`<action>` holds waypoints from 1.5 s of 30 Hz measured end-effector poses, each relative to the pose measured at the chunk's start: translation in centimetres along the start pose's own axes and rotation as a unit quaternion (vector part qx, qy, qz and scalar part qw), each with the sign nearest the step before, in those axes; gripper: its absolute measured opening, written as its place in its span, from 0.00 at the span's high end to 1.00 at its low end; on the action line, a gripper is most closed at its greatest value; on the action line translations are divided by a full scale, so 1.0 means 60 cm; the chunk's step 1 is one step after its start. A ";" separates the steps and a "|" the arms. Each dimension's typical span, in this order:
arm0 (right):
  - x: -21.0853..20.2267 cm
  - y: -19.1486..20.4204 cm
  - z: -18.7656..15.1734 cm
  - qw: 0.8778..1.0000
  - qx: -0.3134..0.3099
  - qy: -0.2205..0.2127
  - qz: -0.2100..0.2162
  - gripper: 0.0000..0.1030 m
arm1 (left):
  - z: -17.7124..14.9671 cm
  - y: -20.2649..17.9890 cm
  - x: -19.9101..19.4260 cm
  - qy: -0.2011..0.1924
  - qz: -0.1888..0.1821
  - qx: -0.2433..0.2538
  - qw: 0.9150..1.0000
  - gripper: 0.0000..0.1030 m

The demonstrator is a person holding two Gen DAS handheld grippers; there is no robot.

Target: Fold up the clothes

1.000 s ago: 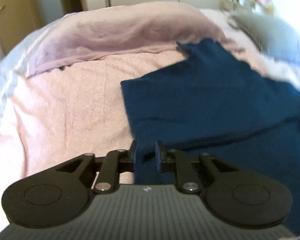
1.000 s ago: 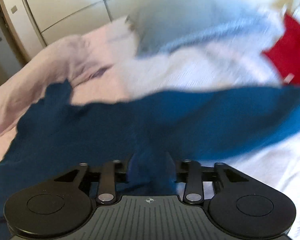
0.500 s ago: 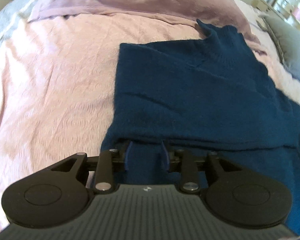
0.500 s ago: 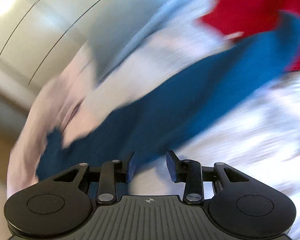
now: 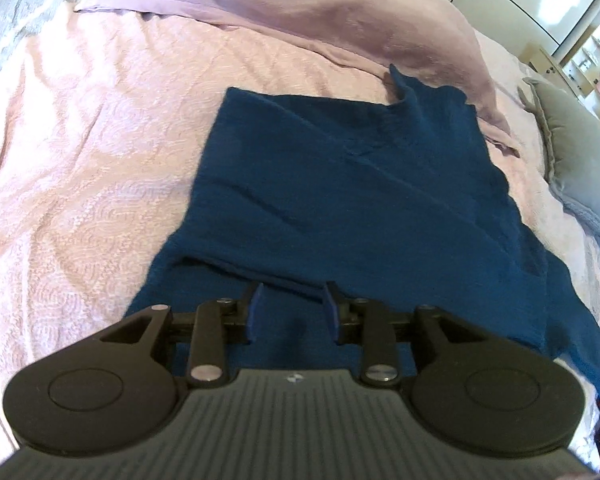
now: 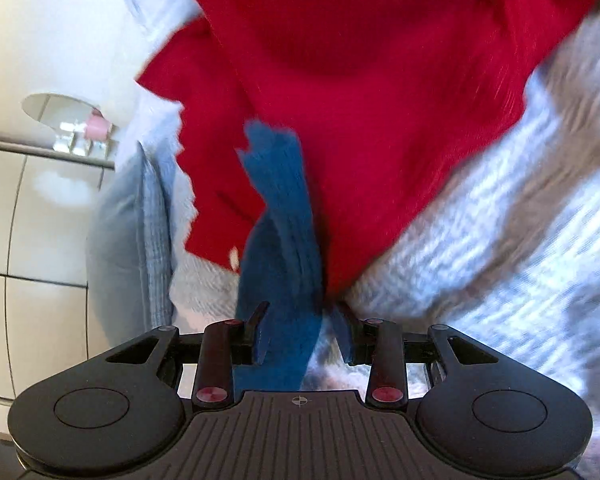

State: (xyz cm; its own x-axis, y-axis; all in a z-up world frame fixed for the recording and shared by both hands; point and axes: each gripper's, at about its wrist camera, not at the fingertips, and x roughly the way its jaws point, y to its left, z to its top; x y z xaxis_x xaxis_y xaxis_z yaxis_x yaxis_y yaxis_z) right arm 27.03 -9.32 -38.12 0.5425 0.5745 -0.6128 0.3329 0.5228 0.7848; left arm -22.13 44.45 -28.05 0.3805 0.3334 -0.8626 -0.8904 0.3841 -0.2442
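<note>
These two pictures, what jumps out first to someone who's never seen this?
A dark blue garment lies spread over the pink bedspread ahead of the open left hand-held gripper. In the right view, a bright red garment fills the top, with a blue strip across it.

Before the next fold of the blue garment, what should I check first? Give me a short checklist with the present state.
1. Left claw open, over the blue garment: ok.
2. Right claw open, the blue sleeve between its fingers: ok.
3. Sleeve clear of the red garment: not ok, it lies on it.
4. Garment body flat on the pink bedspread: ok, small wrinkles.
5. Right view sharp enough to aim: not ok, blurred.
</note>
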 end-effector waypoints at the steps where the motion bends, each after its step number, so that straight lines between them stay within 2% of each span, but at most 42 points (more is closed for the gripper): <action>1: 0.002 -0.001 0.004 1.000 0.000 0.003 -0.004 0.64 | -0.001 -0.001 -0.001 0.000 0.000 0.000 1.000 0.73; 2: 0.004 -0.002 0.008 1.000 0.000 0.007 -0.008 0.64 | -0.001 -0.002 -0.003 0.000 -0.001 -0.001 1.000 0.73; 3: 0.006 -0.003 0.013 1.000 0.001 0.010 -0.012 0.75 | -0.001 -0.001 -0.004 -0.001 0.001 0.000 1.000 0.73; 4: 0.008 -0.004 0.017 1.000 0.001 0.013 -0.015 0.90 | -0.001 0.000 -0.006 -0.003 0.002 0.001 1.000 0.73; 6: 0.007 0.007 0.021 0.999 -0.018 0.011 -0.037 0.91 | 0.002 0.010 -0.011 -0.006 0.004 -0.005 1.000 0.73; 8: 0.005 0.063 0.006 0.989 -0.113 -0.009 -0.093 0.93 | 0.005 0.024 -0.016 -0.009 0.004 -0.018 1.000 0.73; 9: 0.005 0.095 -0.007 0.977 -0.171 -0.020 -0.123 0.93 | 0.006 0.033 -0.019 -0.009 0.004 -0.025 1.000 0.73; 11: 0.003 0.169 -0.053 0.944 -0.293 -0.052 -0.144 0.94 | 0.008 0.051 -0.025 -0.011 0.006 -0.036 0.999 0.73; 13: 0.000 0.242 -0.123 0.910 -0.394 -0.072 -0.111 0.94 | 0.007 0.068 -0.031 -0.013 0.004 -0.044 0.999 0.73; 16: -0.012 0.337 -0.260 0.847 -0.526 -0.073 -0.031 0.94 | 0.005 0.095 -0.039 -0.013 -0.003 -0.062 0.998 0.73; 18: -0.030 0.362 -0.386 0.798 -0.601 -0.041 0.029 0.94 | 0.001 0.113 -0.041 -0.010 -0.008 -0.077 0.997 0.73; 20: -0.049 0.361 -0.518 0.742 -0.665 0.006 0.086 0.94 | -0.005 0.128 -0.041 -0.004 -0.013 -0.090 0.996 0.73; 22: -0.055 0.335 -0.644 0.671 -0.725 0.092 0.125 0.94 | -0.012 0.141 -0.042 0.002 -0.017 -0.100 0.995 0.73; 23: -0.047 0.313 -0.700 0.634 -0.753 0.139 0.108 0.92 | -0.017 0.145 -0.040 0.006 -0.019 -0.103 0.994 0.73; 25: -0.023 0.260 -0.780 0.566 -0.794 0.218 0.040 0.51 | -0.027 0.152 -0.037 0.014 -0.024 -0.110 0.993 0.73; 26: -0.017 0.234 -0.802 0.542 -0.805 0.241 0.021 0.48 | -0.032 0.156 -0.035 0.019 -0.027 -0.114 0.993 0.73; 27: -0.020 0.216 -0.804 0.534 -0.808 0.247 0.018 0.48 | -0.037 0.156 -0.033 0.024 -0.033 -0.113 0.993 0.73; 28: -0.026 0.200 -0.801 0.530 -0.810 0.250 0.018 0.48 | -0.043 0.155 -0.030 0.029 -0.040 -0.113 0.992 0.72; 29: -0.032 0.194 -0.792 0.532 -0.810 0.246 0.015 0.48 | -0.046 0.152 -0.027 0.032 -0.044 -0.113 0.992 0.72; 31: -0.040 0.189 -0.752 0.554 -0.798 0.238 0.000 0.48 | -0.051 0.141 -0.016 0.037 -0.061 -0.114 0.991 0.71; 34: -0.035 0.194 -0.676 0.609 -0.756 0.236 -0.046 0.48 | -0.052 0.115 0.003 0.038 -0.087 -0.117 0.989 0.70; 36: -0.024 0.194 -0.625 0.651 -0.716 0.241 -0.074 0.48 | -0.042 0.094 0.016 0.030 -0.106 -0.123 0.986 0.68; 38: -0.017 0.192 -0.578 0.695 -0.671 0.244 -0.087 0.48 | -0.028 0.073 0.029 0.019 -0.121 -0.127 0.984 0.67; 40: -0.017 0.187 -0.545 0.727 -0.635 0.247 -0.087 0.48 | -0.009 0.053 0.044 0.007 -0.121 -0.117 0.986 0.65; 41: -0.015 0.186 -0.534 0.737 -0.622 0.248 -0.085 0.48 | 0.001 0.043 0.051 0.001 -0.121 -0.112 0.986 0.65; 45: -0.014 0.190 -0.523 0.760 -0.598 0.240 -0.080 0.48 | 0.027 0.018 0.087 0.005 -0.102 -0.084 0.991 0.60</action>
State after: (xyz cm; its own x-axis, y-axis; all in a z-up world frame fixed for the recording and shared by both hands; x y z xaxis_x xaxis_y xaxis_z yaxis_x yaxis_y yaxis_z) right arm 6.17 15.90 -31.58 0.1298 0.4568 -0.8800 -0.7305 0.6442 0.2267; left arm -20.69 47.99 -32.11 0.5551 0.2550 -0.7918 -0.8245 0.2941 -0.4834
